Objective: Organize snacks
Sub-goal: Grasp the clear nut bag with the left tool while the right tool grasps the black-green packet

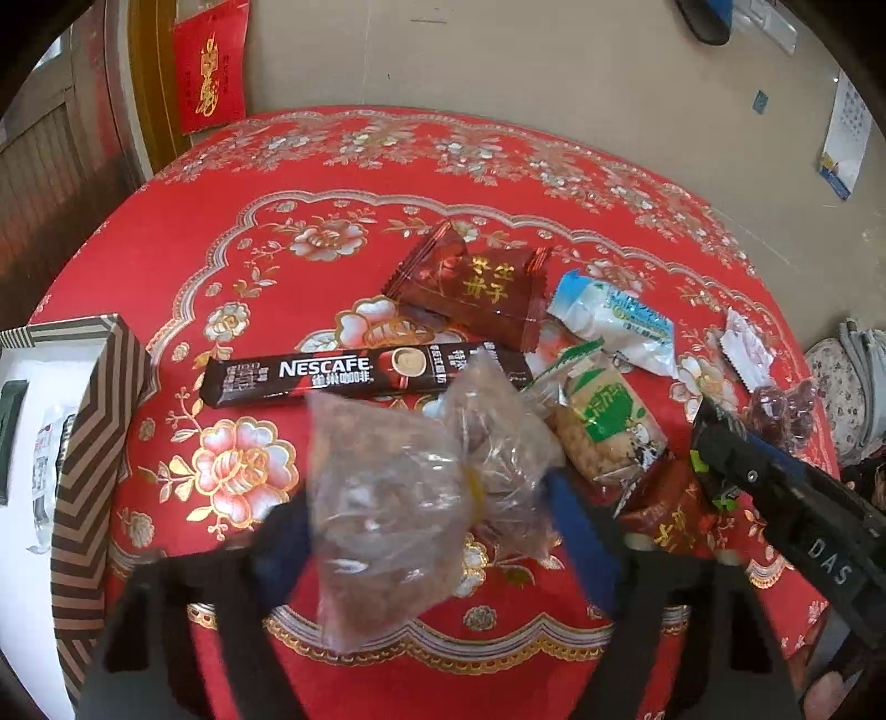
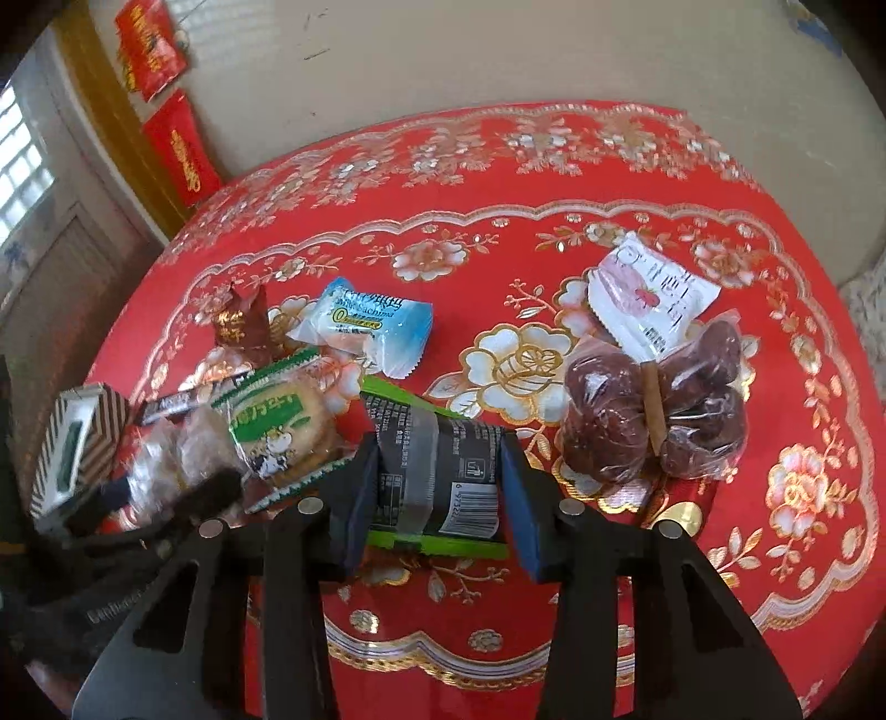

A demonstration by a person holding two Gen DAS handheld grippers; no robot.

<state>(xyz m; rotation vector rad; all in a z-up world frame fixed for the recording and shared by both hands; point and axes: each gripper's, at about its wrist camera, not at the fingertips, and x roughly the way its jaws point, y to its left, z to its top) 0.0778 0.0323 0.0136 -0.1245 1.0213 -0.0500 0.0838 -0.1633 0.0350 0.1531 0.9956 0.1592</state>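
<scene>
Left gripper [image 1: 426, 493] clamping clear bag of brown snacks [image 1: 410, 487], centre of left view, blurred. Right gripper [image 2: 437, 476] pinching black-and-green packet [image 2: 437, 459], lower centre of right view, pads pressing both ends. Striped box [image 1: 105, 421] sitting at left edge, likely the destination. Advice: lifting straight, clearing biscuit pack [image 2: 282, 426], holding the squeeze gentle on soft wrappers, lowering inside box walls.

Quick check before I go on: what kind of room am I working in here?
Most likely a home living or dining room. A round table under a red floral tablecloth holds loose snacks, red paper decorations hang by the door frame, and a wall calendar hangs on the plain wall.
</scene>
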